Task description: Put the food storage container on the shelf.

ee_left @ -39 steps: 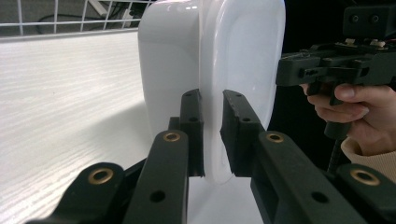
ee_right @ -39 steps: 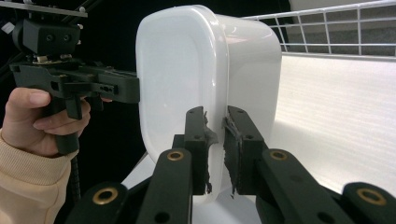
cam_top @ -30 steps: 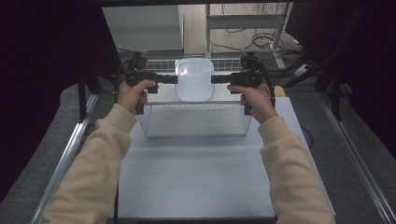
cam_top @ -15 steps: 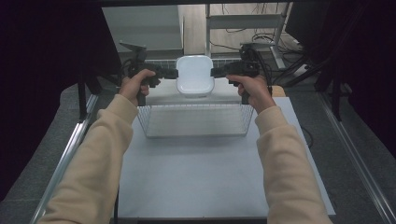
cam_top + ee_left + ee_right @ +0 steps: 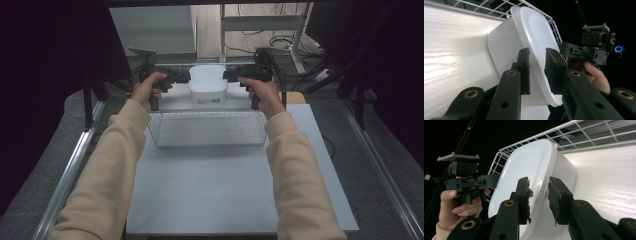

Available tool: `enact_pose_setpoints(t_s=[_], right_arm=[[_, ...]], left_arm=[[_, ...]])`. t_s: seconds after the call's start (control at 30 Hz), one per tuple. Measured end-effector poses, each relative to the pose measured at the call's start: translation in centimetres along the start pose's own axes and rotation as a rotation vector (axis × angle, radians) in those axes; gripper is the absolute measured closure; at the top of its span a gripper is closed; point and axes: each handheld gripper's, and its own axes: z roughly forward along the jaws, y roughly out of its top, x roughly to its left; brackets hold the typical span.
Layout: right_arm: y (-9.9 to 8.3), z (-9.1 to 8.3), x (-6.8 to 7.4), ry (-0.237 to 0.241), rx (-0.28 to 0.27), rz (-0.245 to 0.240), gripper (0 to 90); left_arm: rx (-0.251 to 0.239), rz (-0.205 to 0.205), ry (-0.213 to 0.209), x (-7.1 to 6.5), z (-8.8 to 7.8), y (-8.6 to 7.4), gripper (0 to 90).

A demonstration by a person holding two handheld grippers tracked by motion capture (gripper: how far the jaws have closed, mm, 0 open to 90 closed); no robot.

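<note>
Both arms reach forward, a gripper in each hand, facing one another.

The left gripper (image 5: 172, 79) and right gripper (image 5: 239, 76) sit level and point inward, tip toward tip, with a gap between them. Each hand wraps its gripper's handle from behind, sleeves running back toward the person. Both pairs of jaws have just been opening. The left fingers (image 5: 524, 67) stand slightly apart, pads not pressing; the right fingers (image 5: 522, 195) likewise show a narrow gap.

The person is wearing cream long sleeves (image 5: 117, 165); each black two-jaw gripper (image 5: 537, 65) is showing brass-ringed screw holes and trailing a black cable.
</note>
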Motion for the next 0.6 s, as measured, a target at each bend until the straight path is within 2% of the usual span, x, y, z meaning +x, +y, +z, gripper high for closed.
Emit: enact_pose_setpoints(t_s=[0.03,0.07,0.1,0.13,0.17,0.2,0.23,0.3,0.4,0.47,0.57,0.6], right_arm=[[0.0,0.0,0.0,-0.001,-0.003,0.000,69.5],[-0.1,0.1,0.1,0.007,-0.008,0.007,62.6],[-0.1,0.1,0.1,0.007,-0.008,0.007,62.6],[-0.2,0.0,0.5,-0.004,-0.016,-0.007,51.9],[-0.2,0.0,0.5,-0.004,-0.016,-0.007,51.9],[-0.3,-0.1,0.7,-0.020,-0.027,-0.026,48.6],[-0.5,-0.3,1.3,-0.041,-0.043,-0.068,44.9],[-0.7,-0.6,1.8,-0.055,-0.055,-0.114,41.0],[-1.2,-1.2,2.4,-0.061,-0.076,-0.190,37.0],[-1.6,-1.5,2.8,-0.061,-0.079,-0.233,35.1],[-2.4,-2.0,3.1,-0.070,-0.073,-0.309,33.7],[-2.9,-2.2,3.2,-0.080,-0.071,-0.354,32.8]], left_arm=[[-0.001,0.005,0.002,-0.1,0.0,0.0,73.8],[-0.003,0.010,0.000,-0.2,0.0,0.0,68.5],[-0.009,0.016,0.000,-0.3,0.0,-0.1,68.5],[-0.032,0.035,0.023,-0.8,-0.1,-0.2,57.7],[-0.032,0.035,0.023,-0.8,-0.1,-0.2,53.9],[-0.046,0.068,0.051,-1.3,-0.3,-0.3,53.9],[-0.057,0.092,0.081,-1.6,-0.3,-0.5,49.6],[-0.067,0.130,0.125,-2.2,-0.5,-0.8,44.4],[-0.066,0.190,0.173,-2.9,-0.8,-1.3,40.6],[-0.071,0.242,0.226,-3.7,-0.9,-1.8,38.4],[-0.069,0.289,0.259,-4.5,-1.3,-2.4,34.3],[-0.070,0.329,0.300,-5.0,-1.6,-2.9,32.8]])
